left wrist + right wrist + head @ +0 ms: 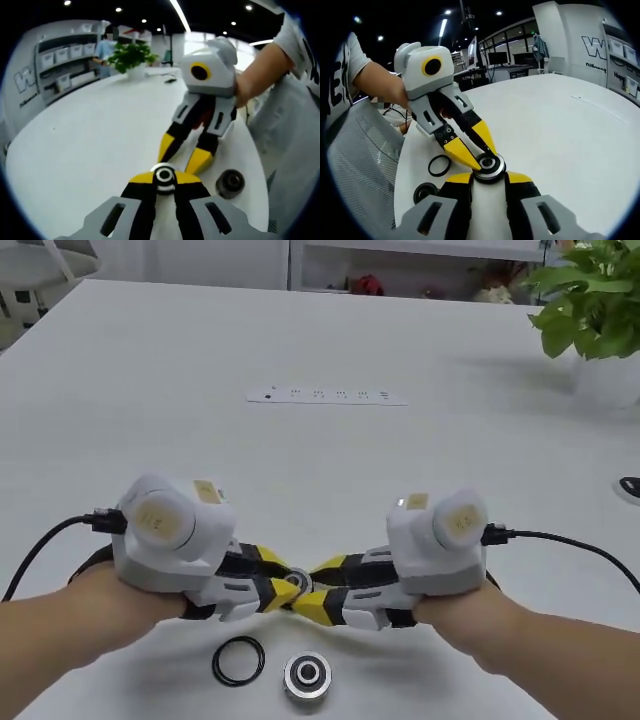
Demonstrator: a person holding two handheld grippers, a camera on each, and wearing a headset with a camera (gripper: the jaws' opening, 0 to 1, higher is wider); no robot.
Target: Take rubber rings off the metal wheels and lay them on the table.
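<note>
Both your grippers meet nose to nose over the near edge of the white table point(330, 470). Between them, a metal wheel point(489, 164) is held up off the tabletop.

Left gripper point(277, 581): the yellow fingertips are clenched on the wheel. In the right gripper view they pinch in at its near rim.

Right gripper point(318, 589): its jaws flank the wheel from the other side. You cannot tell whether they press on it or only sit beside it, because the left jaws cross in front and hide the contact.

The wheel shows a dark edge round its rim. Whether that is rubber cannot be told.

On the table just below the grippers, on your side:
- One black rubber ring point(215, 661) lies flat.
- A second wheel point(307, 676) sits just beside it to the right, close but apart. In the left gripper view it lies right of your jaws.

Further off:
- A white power strip point(327, 396) lies across the middle of the table, well apart from the work.
- A leafy plant point(590, 295) in a white pot point(608, 380) stands at the far right corner.
- A black cable point(45, 540) trails from the left gripper, and another cable point(570, 540) from the right.
- Shelves with bins point(62, 52) line the wall behind the plant, with a person standing near them.
- A mesh chair back point(360, 165) shows at the table edge by your body.
</note>
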